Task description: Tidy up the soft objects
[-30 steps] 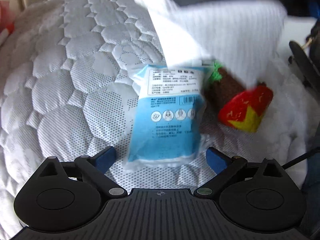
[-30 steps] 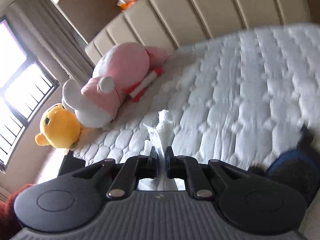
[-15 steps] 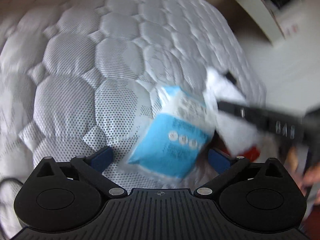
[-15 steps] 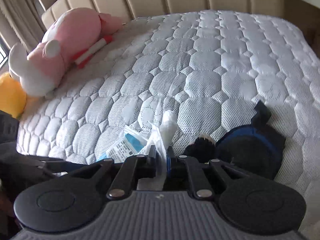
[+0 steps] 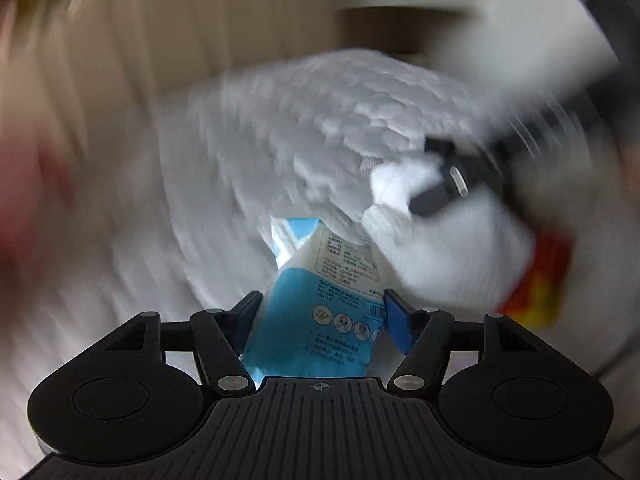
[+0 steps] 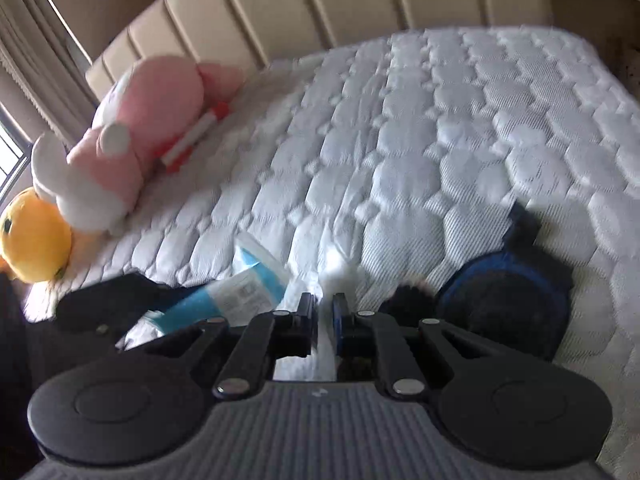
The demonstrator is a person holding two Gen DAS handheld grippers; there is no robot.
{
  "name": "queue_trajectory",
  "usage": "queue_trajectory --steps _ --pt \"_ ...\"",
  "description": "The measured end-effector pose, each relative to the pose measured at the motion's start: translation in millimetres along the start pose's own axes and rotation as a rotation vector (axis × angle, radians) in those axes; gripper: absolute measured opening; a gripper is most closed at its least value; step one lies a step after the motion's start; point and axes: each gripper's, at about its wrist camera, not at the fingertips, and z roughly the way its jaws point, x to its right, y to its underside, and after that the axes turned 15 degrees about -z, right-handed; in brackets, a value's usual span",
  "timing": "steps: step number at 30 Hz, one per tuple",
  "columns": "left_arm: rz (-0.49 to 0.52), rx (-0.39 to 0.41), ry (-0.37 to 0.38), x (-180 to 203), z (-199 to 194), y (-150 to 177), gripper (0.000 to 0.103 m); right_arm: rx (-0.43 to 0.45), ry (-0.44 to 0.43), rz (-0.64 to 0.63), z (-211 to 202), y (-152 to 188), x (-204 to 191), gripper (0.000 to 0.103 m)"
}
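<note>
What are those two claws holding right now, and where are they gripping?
The left gripper is closing on a blue packet, pads at its sides near the lower end. The right gripper is shut on a thin edge of white plastic bag.

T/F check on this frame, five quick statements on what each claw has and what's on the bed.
1. The left claw has the blue and white packet between its fingers. True; its jaws are closing on it.
2. The right claw stands wide open with nothing in it. False: it is shut on a white plastic bag.
3. A pink plush toy lies near the headboard. True.
4. The yellow plush toy sits on top of the pink one. False: it is beside it, at the bed's edge.
5. The mattress is bare wood. False: it is white quilted fabric.
</note>
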Motion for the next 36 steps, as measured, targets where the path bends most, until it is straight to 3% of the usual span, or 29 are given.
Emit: queue_trajectory --steps 2,4,7,11,13,16,21,25,26,28,30,32,34,36 --pt "0.249 0.062 -0.081 30 -3 9 0.07 0.046 -0.008 0.024 -7 -3 4 0.01" --pt "0.355 0.06 -0.092 46 -1 21 0.07 0.105 -0.062 0.079 -16 -8 7 0.008" --pt "0.406 0.055 -0.096 54 1 30 0.075 0.236 -0.202 0.137 -32 -16 2 0.008" --pt "0.296 0.027 -0.044 47 -2 21 0.084 0.346 -0.281 0.019 -41 -27 -21 0.008" --pt "0.261 0.008 -0.03 43 0 18 0.086 0.28 -0.234 -0.059 -35 -30 -28 0.021" --pt "0.265 -0.016 -0.035 34 -1 25 0.09 0.107 -0.036 -0.185 -16 -18 -31 0.048" --pt "0.254 -0.049 -0.043 32 22 23 0.093 -0.13 -0.007 -0.327 22 -2 -45 0.05" --pt "0.22 -0.099 -0.045 22 16 22 0.094 -0.249 0.008 -0.512 60 6 -65 0.049" --pt "0.207 -0.115 -0.046 19 13 23 0.094 -0.257 0.026 -0.567 66 10 -70 0.046" --pt "0.161 -0.139 -0.037 12 13 21 0.095 -0.239 0.073 -0.689 70 18 -79 0.023" --pt "0.139 -0.162 -0.044 8 17 20 0.096 -0.217 0.092 -0.756 65 22 -84 0.011" --pt "0.139 -0.172 -0.052 7 18 21 0.097 -0.175 0.139 -0.785 54 22 -83 0.008" --pt "0.15 -0.162 -0.05 9 16 21 0.097 -0.098 0.15 -0.703 37 11 -73 0.008" --pt "0.165 -0.141 -0.043 12 14 21 0.097 -0.012 0.075 -0.518 15 -8 -57 0.008"
